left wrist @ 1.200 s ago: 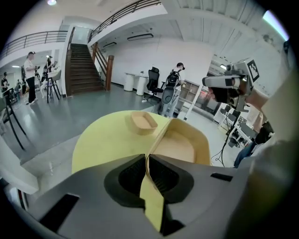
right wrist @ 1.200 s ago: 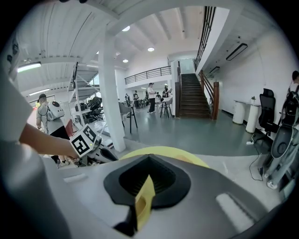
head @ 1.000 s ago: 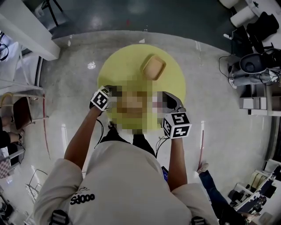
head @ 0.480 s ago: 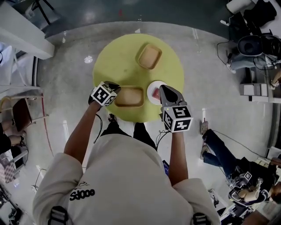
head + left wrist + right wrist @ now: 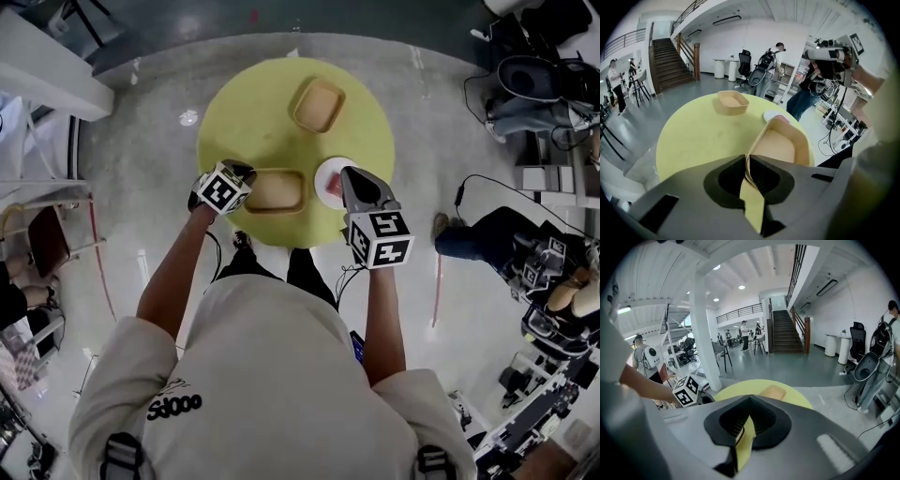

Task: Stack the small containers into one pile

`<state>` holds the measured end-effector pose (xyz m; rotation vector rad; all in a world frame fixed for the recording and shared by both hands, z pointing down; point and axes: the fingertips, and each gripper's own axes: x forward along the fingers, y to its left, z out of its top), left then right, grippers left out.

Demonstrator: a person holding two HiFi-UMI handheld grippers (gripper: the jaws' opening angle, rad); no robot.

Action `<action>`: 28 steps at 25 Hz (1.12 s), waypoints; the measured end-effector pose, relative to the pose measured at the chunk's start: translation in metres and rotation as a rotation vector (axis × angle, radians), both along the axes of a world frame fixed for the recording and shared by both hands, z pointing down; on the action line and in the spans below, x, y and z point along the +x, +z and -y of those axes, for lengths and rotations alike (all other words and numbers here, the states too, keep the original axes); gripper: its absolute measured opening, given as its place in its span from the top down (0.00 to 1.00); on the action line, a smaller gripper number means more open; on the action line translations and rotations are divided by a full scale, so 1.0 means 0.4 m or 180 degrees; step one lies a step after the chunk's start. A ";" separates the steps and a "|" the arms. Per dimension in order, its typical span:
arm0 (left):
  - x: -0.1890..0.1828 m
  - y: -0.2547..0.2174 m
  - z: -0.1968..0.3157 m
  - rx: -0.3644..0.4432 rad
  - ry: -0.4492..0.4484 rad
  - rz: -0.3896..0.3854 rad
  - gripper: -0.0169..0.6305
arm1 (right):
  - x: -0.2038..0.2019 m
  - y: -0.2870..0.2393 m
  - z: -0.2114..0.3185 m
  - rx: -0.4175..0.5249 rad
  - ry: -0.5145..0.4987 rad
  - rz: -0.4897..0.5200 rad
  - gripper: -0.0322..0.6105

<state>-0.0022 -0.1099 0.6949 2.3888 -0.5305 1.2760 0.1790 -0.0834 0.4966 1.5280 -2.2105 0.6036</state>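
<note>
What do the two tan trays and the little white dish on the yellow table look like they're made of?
Near tray: probably thin paperboard or pulp, matte tan; its wall bends where the left claw pinches it. Far tray: looks the same. White dish: smooth, maybe ceramic or plastic; too small to tell.

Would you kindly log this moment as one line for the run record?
left gripper: shut on rim of near container | right gripper: shut, beside dish | far container: apart, on table

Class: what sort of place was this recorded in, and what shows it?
Probably a large open-plan lab or workshop hall: a wide staircase up to a railed upper level, an office chair, and a bare grey floor.
</note>
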 end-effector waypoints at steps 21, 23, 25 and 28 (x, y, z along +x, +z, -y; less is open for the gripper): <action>0.002 0.016 0.023 0.0140 -0.0172 -0.0100 0.82 | 0.015 0.048 -0.014 -0.0097 0.0070 0.0039 0.94; 0.009 -0.010 0.035 0.0140 -0.0281 -0.0257 0.82 | 0.025 0.054 -0.002 -0.0106 0.0050 0.0014 0.94; 0.015 -0.047 0.051 0.0083 -0.0462 -0.0502 0.82 | 0.035 0.060 0.016 -0.0108 0.0028 -0.0022 0.94; 0.013 -0.113 0.083 0.0019 -0.0733 -0.0852 0.82 | 0.044 0.078 0.064 -0.0105 -0.0010 -0.0024 0.94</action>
